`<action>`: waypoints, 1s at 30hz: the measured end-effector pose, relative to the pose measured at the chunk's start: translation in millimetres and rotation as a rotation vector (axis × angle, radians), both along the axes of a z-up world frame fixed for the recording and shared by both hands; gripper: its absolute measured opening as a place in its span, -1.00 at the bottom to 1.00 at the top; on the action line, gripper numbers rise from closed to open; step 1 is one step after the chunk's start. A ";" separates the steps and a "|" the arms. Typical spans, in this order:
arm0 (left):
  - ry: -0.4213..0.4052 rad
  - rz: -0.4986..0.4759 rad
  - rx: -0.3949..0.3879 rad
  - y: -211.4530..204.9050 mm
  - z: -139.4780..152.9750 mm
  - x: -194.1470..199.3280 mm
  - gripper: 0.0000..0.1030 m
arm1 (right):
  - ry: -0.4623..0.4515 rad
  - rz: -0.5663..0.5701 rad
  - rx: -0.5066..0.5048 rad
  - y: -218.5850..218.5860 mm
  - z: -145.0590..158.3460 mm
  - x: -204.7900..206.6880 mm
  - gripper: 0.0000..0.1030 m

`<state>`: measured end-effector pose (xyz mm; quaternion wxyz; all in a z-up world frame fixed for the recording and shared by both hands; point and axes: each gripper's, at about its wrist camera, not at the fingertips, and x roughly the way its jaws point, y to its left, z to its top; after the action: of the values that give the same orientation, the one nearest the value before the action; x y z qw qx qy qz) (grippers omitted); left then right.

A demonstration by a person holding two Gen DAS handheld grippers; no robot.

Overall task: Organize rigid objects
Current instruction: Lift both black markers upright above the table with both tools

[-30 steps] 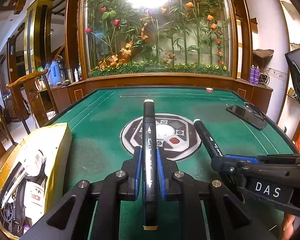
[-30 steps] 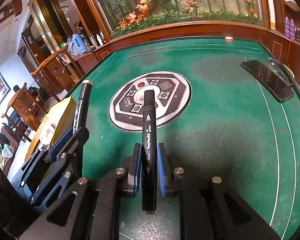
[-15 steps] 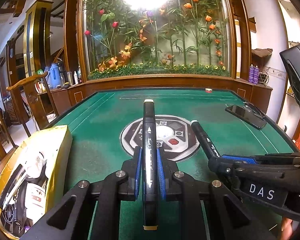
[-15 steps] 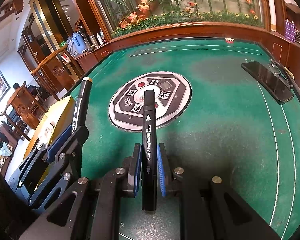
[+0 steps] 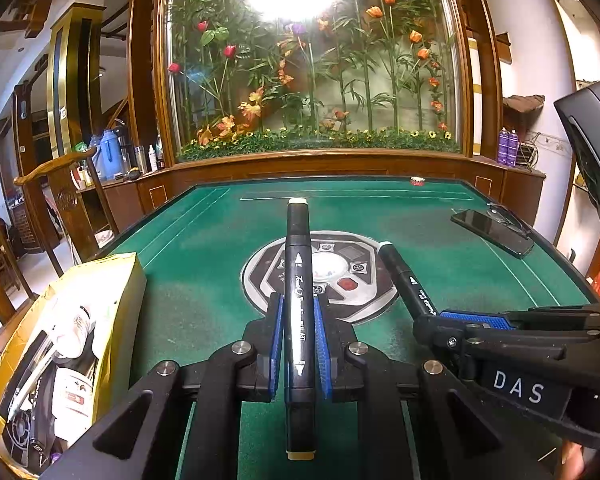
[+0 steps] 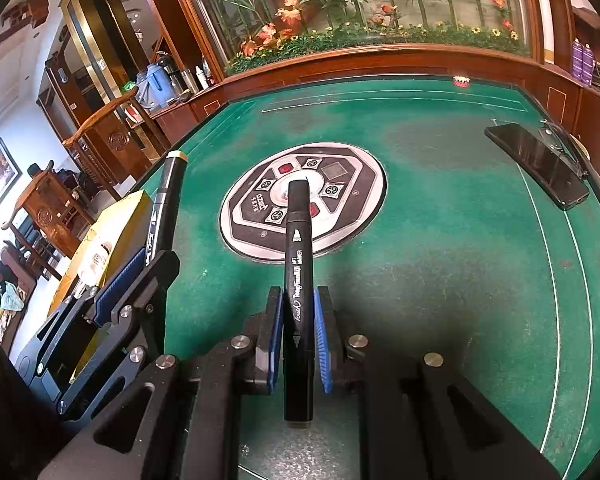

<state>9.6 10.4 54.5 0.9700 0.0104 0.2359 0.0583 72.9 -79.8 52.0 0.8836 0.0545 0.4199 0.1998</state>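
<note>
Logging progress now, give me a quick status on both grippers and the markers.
Left gripper shut on cream-capped marker. Right gripper shut on black marker. Yellow box at left, path clear.

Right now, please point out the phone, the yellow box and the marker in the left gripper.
phone (image 6: pixel 540 164), right wrist view, screen.
yellow box (image 5: pixel 118 288), left wrist view, side wall.
marker (image 5: pixel 298 264), left wrist view, barrel.

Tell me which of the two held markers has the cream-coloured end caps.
The marker in the left gripper: its marker shows cream caps; the right gripper's marker shows a black tip.
</note>
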 end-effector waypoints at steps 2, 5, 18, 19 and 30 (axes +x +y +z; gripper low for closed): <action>-0.002 0.001 0.004 0.0 0.5 -0.4 -0.71 | 0.001 0.004 -0.001 1.6 0.1 -0.2 -0.72; -0.001 0.000 0.009 0.9 1.5 0.4 -0.71 | 0.001 0.013 -0.002 3.7 -0.3 -0.8 -0.72; -0.005 0.006 0.013 0.9 -1.7 0.2 -0.71 | 0.002 0.001 -0.010 0.8 -3.6 3.3 -0.72; -0.005 0.008 0.010 2.2 -2.2 0.2 -0.71 | 0.003 0.003 -0.009 1.0 -3.5 3.0 -0.72; -0.002 0.012 0.002 5.3 -2.6 0.6 -0.71 | 0.043 0.001 -0.016 -0.2 -12.3 10.3 -0.72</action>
<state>10.2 15.6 51.9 0.9698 0.0097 0.2349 0.0643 83.2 -79.9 39.8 0.8748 0.0514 0.4402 0.1958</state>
